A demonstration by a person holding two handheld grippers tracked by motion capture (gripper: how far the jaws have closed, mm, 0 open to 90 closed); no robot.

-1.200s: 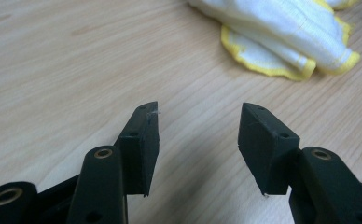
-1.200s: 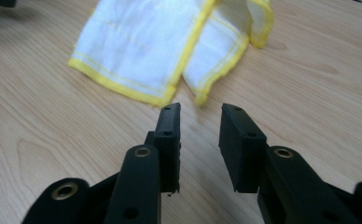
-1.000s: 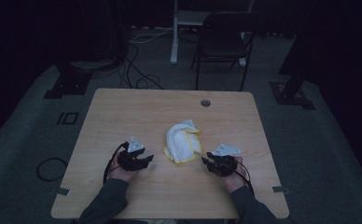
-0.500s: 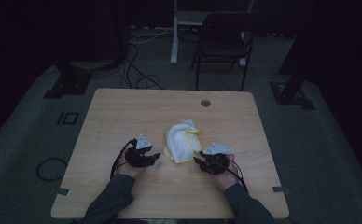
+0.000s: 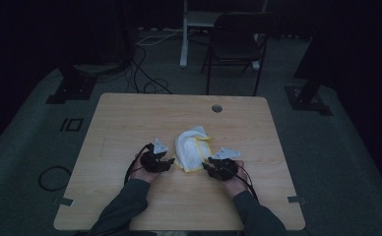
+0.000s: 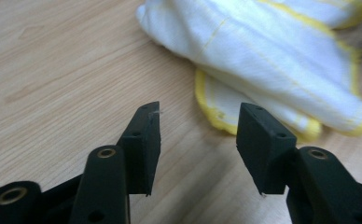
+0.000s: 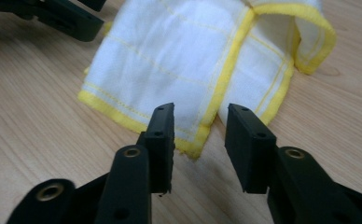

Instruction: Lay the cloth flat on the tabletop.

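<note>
A crumpled white cloth (image 5: 190, 149) with yellow hems lies near the middle of the wooden table (image 5: 130, 123). My left gripper (image 5: 172, 161) is at the cloth's left edge, open; in the left gripper view its jaws (image 6: 198, 128) stand apart just short of a yellow hem of the cloth (image 6: 272, 60). My right gripper (image 5: 205, 167) is at the cloth's near right corner, open. In the right gripper view its jaws (image 7: 198, 123) straddle the hanging yellow-hemmed corner of the cloth (image 7: 179, 60) without closing on it.
A round cable hole (image 5: 217, 108) sits near the table's far edge. Beyond the table stand a dark folding chair (image 5: 238, 44) and a white desk leg (image 5: 184, 34), with cables on the floor. The left gripper's jaw (image 7: 62, 18) shows at the top left of the right gripper view.
Both grippers have moved inward toward the cloth, from well apart a second ago to its left edge and near right corner now. The cloth has stayed in place.
</note>
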